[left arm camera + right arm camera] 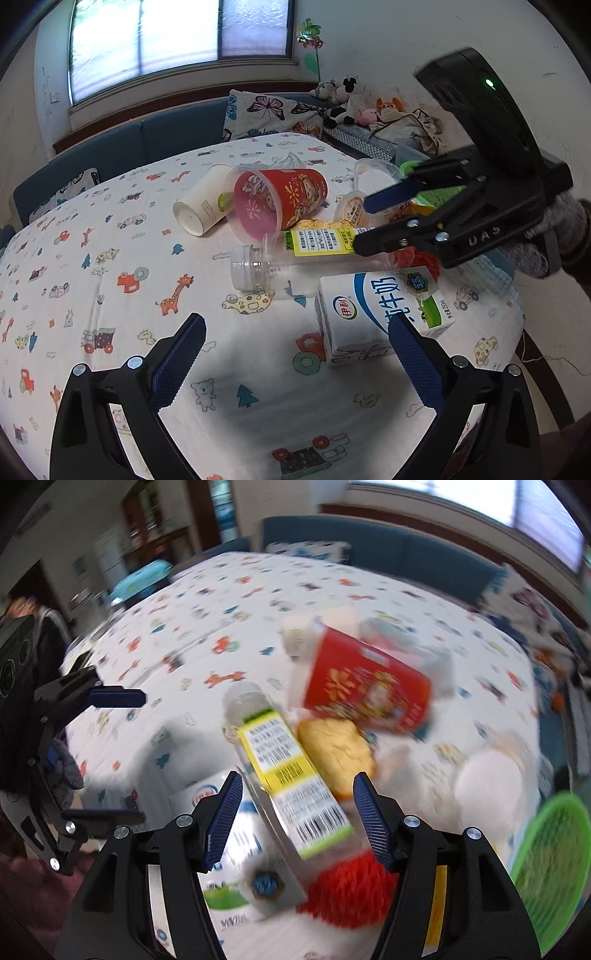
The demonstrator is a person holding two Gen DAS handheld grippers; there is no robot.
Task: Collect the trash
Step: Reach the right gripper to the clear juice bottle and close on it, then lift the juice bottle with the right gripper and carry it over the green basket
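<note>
Yili-branded milk carton [384,314], yellow-labelled clear bottle [288,775] between parted right gripper [299,812] pads, seemingly untouched; left gripper [295,354] spread empty.

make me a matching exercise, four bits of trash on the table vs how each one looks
Things:
1. bottle
2. milk carton
3. red cup
4. paper cup

Looks:
a. white, on its side, base towards the left wrist camera
b. clear, yellow-green label, lying down
c. printed sleeve, open mouth towards the left wrist camera
d. white box with blue lettering, nearest the left fingers

Pairs: 1-b, 2-d, 3-c, 4-a
</note>
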